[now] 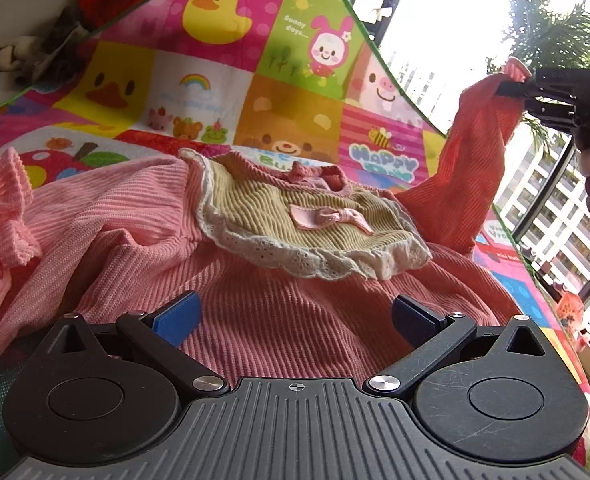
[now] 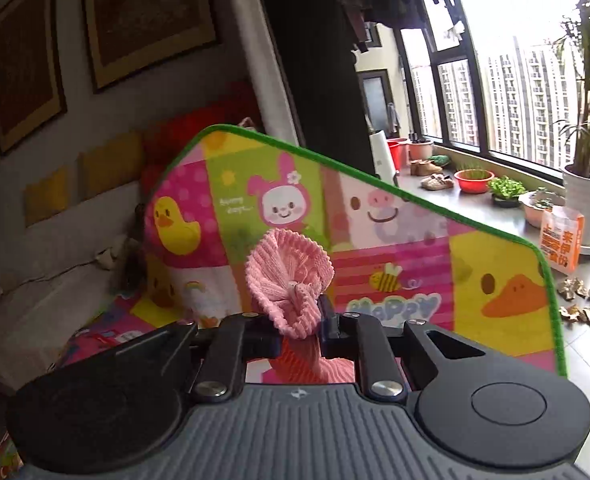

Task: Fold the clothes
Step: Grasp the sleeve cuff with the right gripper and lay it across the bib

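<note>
At nine o'clock in the left wrist view, one ruffled cuff (image 1: 3, 208) of the pink dress (image 1: 255, 304) is lying slack on the cartoon play mat (image 1: 295, 92), with the dress spread toward six o'clock. The left gripper (image 1: 295, 316) is being held spread wide, empty, just above the ribbed skirt. At two o'clock, the other sleeve (image 1: 471, 160) is being lifted by the right gripper (image 2: 301, 334), whose fingers are being pressed tight on the sleeve cuff (image 2: 289, 276).

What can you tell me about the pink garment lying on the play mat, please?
The pink garment is a small ribbed-knit top with a beige bib collar edged in white lace and a pink bow. Its body lies spread, somewhat rumpled, on the cartoon play mat. The right gripper is shut on one ruffled sleeve cuff, lifting that sleeve; the other cuff rests down. The left gripper hovers open above the body.
</note>
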`<state>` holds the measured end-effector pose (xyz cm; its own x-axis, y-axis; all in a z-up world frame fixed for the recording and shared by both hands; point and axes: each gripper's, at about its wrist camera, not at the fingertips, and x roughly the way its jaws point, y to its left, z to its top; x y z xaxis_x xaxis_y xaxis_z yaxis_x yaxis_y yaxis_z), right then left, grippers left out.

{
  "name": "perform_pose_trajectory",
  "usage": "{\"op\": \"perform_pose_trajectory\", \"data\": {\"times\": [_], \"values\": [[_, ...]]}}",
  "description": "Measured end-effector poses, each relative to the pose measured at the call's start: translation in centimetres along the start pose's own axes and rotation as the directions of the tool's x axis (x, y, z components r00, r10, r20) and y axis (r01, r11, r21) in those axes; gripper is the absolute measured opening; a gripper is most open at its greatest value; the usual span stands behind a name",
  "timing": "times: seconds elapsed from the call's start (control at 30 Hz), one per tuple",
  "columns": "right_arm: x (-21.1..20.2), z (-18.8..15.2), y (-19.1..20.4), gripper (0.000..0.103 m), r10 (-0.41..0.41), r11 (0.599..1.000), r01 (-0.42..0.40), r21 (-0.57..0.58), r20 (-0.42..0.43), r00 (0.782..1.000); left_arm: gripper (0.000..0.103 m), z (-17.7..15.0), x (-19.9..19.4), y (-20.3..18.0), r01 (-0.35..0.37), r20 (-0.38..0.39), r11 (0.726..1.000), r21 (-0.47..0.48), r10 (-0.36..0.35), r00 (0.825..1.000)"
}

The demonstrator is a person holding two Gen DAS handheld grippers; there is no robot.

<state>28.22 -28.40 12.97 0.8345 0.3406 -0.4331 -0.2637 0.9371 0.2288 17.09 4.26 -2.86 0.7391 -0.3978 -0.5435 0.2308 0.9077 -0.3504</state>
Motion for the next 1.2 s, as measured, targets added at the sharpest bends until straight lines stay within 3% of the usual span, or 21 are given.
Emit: {"op": "perform_pose_trajectory", "data": {"times": [0.13, 0.27, 0.33, 0.37, 0.43, 0.53, 0.67, 0.8, 0.9, 1.0, 1.07, 1.13, 1.2], "values": [[4.1, -2.5, 6.3, 0.016, 0.093, 0.993, -0.101, -0.064, -0.118, 0.989, 0.103, 0.0, 0.0, 0.2, 0.007, 0.002, 1.0, -0.007, -0.007, 1.0], [7.8, -4.9, 12.2, 0.017, 0.168, 0.974, -0.197, -0.109, -0.232, 0.958, 0.103, 0.1, -0.1, 0.3, 0.012, 0.004, 1.0, -0.012, -0.012, 1.0], [8.0, -5.5, 13.2, 0.023, 0.205, 0.966, -0.239, -0.104, -0.262, 0.943, 0.103, 0.1, -0.1, 0.3, 0.015, 0.005, 1.0, -0.015, -0.015, 1.0], [7.8, -5.7, 13.4, 0.026, 0.23, 0.959, -0.265, -0.099, -0.269, 0.935, 0.103, 0.1, -0.1, 0.3, 0.017, 0.005, 1.0, -0.017, -0.017, 1.0], [6.5, -5.6, 13.0, 0.044, 0.275, 0.948, -0.305, -0.092, -0.251, 0.928, 0.103, 0.1, -0.1, 0.3, 0.018, 0.006, 1.0, -0.019, -0.018, 1.0], [4.9, -4.9, 10.8, 0.07, 0.296, 0.947, -0.313, -0.068, -0.185, 0.937, 0.103, 0.1, 0.0, 0.3, 0.018, 0.006, 1.0, -0.018, -0.018, 1.0], [4.0, -4.9, 7.5, 0.072, 0.226, 0.972, -0.233, -0.037, -0.148, 0.963, 0.103, 0.1, 0.0, 0.2, 0.016, 0.006, 1.0, -0.017, -0.016, 1.0], [2.7, -5.4, 5.9, 0.076, 0.228, 0.972, -0.234, -0.024, -0.148, 0.962, 0.103, 0.1, 0.0, 0.3, 0.017, 0.006, 1.0, -0.019, -0.017, 1.0], [1.5, -5.8, 5.1, 0.077, 0.253, 0.966, -0.257, -0.014, -0.148, 0.956, 0.103, 0.1, -0.1, 0.3, 0.018, 0.007, 1.0, -0.02, -0.018, 1.0], [1.3, -5.7, 5.2, 0.077, 0.197, 0.979, -0.203, -0.037, -0.117, 0.973, 0.103, 0.2, -0.1, 0.3, 0.017, 0.007, 1.0, -0.019, -0.017, 1.0], [2.1, -5.5, 5.6, 0.07, 0.128, 0.987, -0.137, -0.089, -0.093, 0.987, 0.103, 0.2, -0.1, 0.3, 0.017, 0.007, 1.0, -0.02, -0.017, 1.0], [4.3, -5.6, 5.5, 0.05, 0.064, 0.989, -0.076, -0.127, -0.098, 0.993, 0.103, 0.3, -0.1, 0.3, 0.018, 0.007, 1.0, -0.021, -0.018, 1.0], [6.9, -5.9, 5.2, 0.04, -0.001, 0.987, -0.016, -0.16, -0.108, 0.994, 0.103, 0.2, -0.1, 0.3, 0.02, 0.008, 1.0, -0.023, -0.02, 1.0]]}}
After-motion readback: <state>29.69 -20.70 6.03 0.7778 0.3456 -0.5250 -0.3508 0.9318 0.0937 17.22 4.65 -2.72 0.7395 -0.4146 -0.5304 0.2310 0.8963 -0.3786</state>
